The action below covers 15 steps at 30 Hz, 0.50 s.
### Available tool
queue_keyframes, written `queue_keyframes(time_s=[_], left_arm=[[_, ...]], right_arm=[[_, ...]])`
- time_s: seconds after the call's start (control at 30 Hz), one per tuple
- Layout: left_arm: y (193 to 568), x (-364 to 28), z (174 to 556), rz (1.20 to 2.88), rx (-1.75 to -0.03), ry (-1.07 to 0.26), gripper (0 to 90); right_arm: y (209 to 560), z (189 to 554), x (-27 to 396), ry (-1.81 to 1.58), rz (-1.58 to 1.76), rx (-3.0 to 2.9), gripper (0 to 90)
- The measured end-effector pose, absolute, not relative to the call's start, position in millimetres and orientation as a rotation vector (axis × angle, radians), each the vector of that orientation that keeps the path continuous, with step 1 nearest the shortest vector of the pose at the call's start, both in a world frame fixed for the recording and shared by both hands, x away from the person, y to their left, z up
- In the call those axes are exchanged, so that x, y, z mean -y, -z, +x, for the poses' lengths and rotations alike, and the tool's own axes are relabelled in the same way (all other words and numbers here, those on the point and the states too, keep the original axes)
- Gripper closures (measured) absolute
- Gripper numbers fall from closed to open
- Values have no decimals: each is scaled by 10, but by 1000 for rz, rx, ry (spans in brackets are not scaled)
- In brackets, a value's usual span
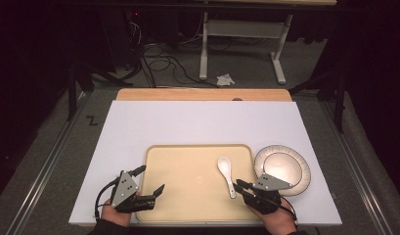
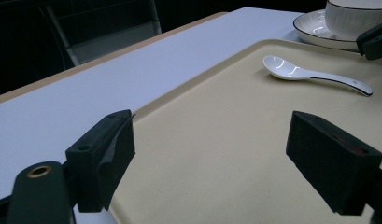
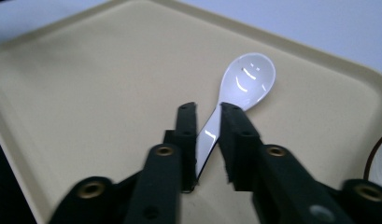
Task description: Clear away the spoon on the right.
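A white ceramic spoon (image 1: 227, 174) lies on the beige tray (image 1: 188, 196), bowl end away from me. My right gripper (image 1: 240, 186) hovers by the handle end. In the right gripper view its jaws (image 3: 208, 112) stand a narrow gap apart, and the spoon (image 3: 247, 79) shows through that gap. The left gripper view shows the spoon (image 2: 300, 74) lying flat with its handle free of any jaw. Over the tray's near left corner, my left gripper (image 1: 149, 180) stands wide open (image 2: 216, 154), holding nothing.
A white ribbed bowl (image 2: 354, 18) sits on a dark-rimmed plate (image 1: 282, 170), just right of the tray. The tray (image 2: 216, 116) rests on a white board (image 1: 202, 122) on a wooden table. Table legs and cables lie on the floor beyond.
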State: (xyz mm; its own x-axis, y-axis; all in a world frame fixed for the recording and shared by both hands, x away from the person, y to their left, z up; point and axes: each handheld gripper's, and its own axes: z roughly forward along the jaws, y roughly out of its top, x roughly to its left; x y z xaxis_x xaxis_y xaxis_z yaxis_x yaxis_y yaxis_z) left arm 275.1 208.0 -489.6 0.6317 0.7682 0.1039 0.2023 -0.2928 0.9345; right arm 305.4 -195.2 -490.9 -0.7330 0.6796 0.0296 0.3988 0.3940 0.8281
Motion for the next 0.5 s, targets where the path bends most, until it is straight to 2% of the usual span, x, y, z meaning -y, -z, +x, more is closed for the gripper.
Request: queue_keyframes(time_s=[0.07, 0.5], left_arm=[[4895, -2081, 2752, 1822, -779, -685, 159], [4892, -2086, 2748, 1816, -781, -685, 159]], right_arm=[[4916, 3047, 1942, -1194, 945, -2350, 900], [5043, 3110, 1902, -1012, 995, -2439, 900]])
